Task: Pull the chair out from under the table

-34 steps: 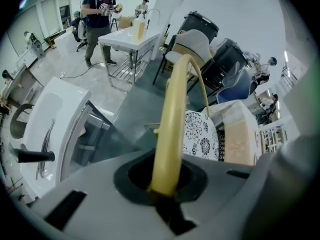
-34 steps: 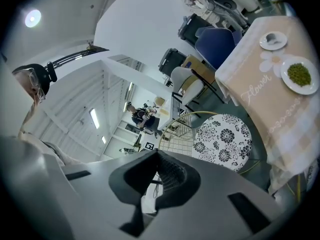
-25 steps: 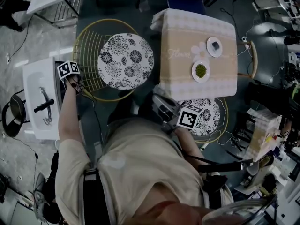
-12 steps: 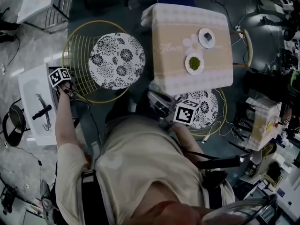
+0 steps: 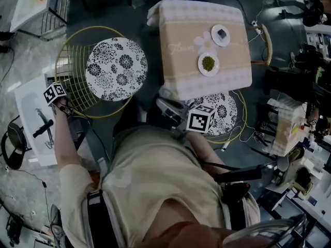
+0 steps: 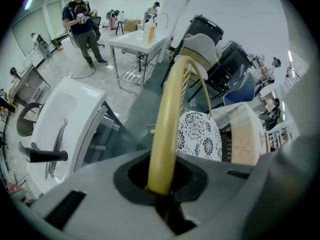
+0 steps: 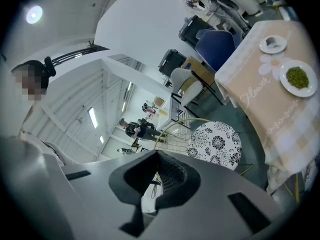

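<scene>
Wire chair (image 5: 116, 68) slid a touch farther from the table (image 5: 178, 61) | left gripper (image 6: 161, 181) fingers (image 6: 95, 194) clenched on its gold rim (image 6: 167, 114) | right gripper (image 7: 152, 184) fingers clenched, empty.

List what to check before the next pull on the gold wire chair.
1. Grip of the left hand-held gripper on the chair's gold rim: ok, jaws clamped on it.
2. State of the right hand-held gripper: ok, shut and empty, beside the second chair under the table.
3. Gap between floral seat and table: ok, apart.
4. Room behind the rim: not ok, white sink stand sits close.
5. Safety of the dishes on the table: ok, both flat.
6. Position of the chair feet: cannot tell, hidden.
</scene>
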### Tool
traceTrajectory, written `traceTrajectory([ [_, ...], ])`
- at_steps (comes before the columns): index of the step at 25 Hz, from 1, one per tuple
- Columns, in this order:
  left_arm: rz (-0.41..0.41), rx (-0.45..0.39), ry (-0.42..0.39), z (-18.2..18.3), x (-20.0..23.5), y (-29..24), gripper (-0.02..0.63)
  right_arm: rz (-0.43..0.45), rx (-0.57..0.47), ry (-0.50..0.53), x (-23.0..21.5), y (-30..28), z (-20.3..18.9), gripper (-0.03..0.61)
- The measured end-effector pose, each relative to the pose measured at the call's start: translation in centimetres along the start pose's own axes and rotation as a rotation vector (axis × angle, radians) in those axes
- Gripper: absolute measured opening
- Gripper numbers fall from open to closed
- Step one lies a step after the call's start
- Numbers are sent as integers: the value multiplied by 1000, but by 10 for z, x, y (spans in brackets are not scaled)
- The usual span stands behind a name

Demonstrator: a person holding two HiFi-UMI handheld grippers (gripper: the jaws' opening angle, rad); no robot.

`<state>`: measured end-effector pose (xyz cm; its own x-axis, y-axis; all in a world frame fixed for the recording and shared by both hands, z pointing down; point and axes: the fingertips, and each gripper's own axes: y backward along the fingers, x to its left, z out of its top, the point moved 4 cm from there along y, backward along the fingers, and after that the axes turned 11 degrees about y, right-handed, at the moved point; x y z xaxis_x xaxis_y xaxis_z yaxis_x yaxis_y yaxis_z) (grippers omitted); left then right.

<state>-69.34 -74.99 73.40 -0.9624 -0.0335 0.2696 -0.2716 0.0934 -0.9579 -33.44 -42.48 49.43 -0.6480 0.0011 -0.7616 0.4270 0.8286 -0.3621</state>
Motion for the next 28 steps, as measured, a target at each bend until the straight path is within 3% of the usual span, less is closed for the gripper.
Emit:
traceTrajectory([
  [6, 13, -2, -1, 6, 39, 2, 23, -5, -5, -1, 10, -17, -20, 10],
  [11, 29, -8, 5, 6, 41, -3, 28, -29, -36, -12, -4, -3, -19, 11],
  [15, 42, -15, -25, 7, 24, 7, 31, -44, -58, -33, -6, 16, -15, 11],
  [21, 141, -26, -92, 5, -12, 11, 32, -35, -98, -36, -15, 45, 2, 9],
  [22, 163, -28, -90, 3, -10, 11, 44, -36, -106, -31, -15, 48, 2, 9],
  [23, 185, -28, -82, 1, -7, 13, 106, -37, -113, -24, -15, 52, 2, 9],
  [25, 218, -33, -53, -4, -1, 19, 173, -43, -131, -11, -14, 63, 2, 11],
  [28, 258, -95, -16, -7, 10, 32, 186, -54, -169, -9, -14, 83, -2, 11],
])
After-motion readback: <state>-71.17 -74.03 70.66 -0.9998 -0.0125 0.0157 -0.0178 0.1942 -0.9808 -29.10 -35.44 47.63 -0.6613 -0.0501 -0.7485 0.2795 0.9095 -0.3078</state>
